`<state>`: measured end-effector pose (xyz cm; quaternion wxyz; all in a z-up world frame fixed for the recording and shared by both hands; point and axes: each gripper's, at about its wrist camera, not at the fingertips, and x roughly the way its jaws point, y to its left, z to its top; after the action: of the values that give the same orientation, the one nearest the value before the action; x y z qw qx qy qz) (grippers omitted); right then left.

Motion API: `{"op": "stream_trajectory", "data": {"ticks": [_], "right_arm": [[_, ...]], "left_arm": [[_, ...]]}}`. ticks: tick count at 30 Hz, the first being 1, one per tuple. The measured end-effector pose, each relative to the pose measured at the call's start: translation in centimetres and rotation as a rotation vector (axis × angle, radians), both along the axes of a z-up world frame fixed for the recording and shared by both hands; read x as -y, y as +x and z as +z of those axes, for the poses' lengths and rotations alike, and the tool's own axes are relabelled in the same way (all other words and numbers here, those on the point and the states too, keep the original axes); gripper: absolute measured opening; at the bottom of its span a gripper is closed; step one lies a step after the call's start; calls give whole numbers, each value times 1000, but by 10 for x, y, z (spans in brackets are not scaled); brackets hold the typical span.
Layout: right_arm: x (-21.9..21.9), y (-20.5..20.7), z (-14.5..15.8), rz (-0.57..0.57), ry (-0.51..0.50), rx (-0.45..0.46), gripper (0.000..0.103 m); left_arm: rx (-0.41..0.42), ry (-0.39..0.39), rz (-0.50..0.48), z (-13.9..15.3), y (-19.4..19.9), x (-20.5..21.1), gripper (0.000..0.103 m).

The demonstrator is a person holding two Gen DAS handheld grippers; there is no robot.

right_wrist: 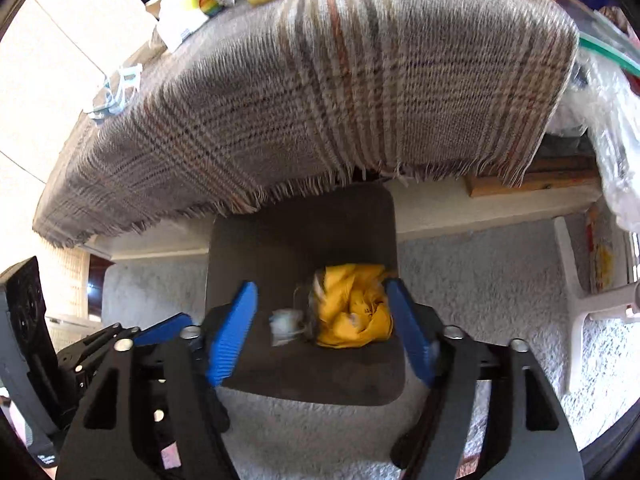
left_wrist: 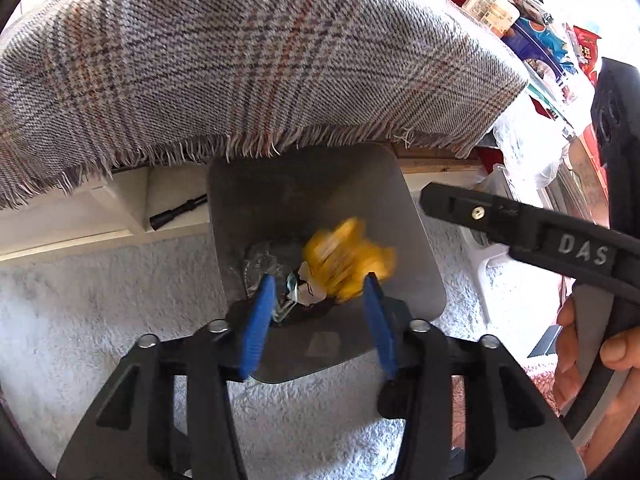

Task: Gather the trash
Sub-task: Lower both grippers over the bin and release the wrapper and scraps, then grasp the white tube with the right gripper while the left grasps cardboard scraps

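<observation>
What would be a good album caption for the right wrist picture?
Right gripper, jaws open, above a dark bin holding crumpled yellow trash, beside a plaid-draped table.

A home: shaggy carpet (left_wrist: 100, 300), plaid-covered table (left_wrist: 240, 60) cluttered with snacks (left_wrist: 540, 40).

bin (left_wrist: 320, 200) on the carpet (left_wrist: 100, 300), just before the table (left_wrist: 440, 164) | cloth (left_wrist: 240, 60) hangs over table edge behind bin | crumpled wrapper (right_wrist: 352, 308) in bin, right of small scrap (right_wrist: 284, 326) | clutter (left_wrist: 488, 4) on table, far right
</observation>
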<state>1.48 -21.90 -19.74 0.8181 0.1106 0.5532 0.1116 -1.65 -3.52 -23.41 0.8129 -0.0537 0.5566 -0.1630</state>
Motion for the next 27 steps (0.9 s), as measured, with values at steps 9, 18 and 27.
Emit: {"op": "stream_trajectory", "data": {"ticks": [9,18,27], "right_arm": [[33,3,47,-87,-11,128,100],[32,20,102,-97,-43,197,100],[14,68,136,-117,-64,229,94]], "left_arm": [[106,-18,76,48,3,-25,85],[192,17,112,105,16,-43,88],[282,77,105,147,64,-40,89]]}}
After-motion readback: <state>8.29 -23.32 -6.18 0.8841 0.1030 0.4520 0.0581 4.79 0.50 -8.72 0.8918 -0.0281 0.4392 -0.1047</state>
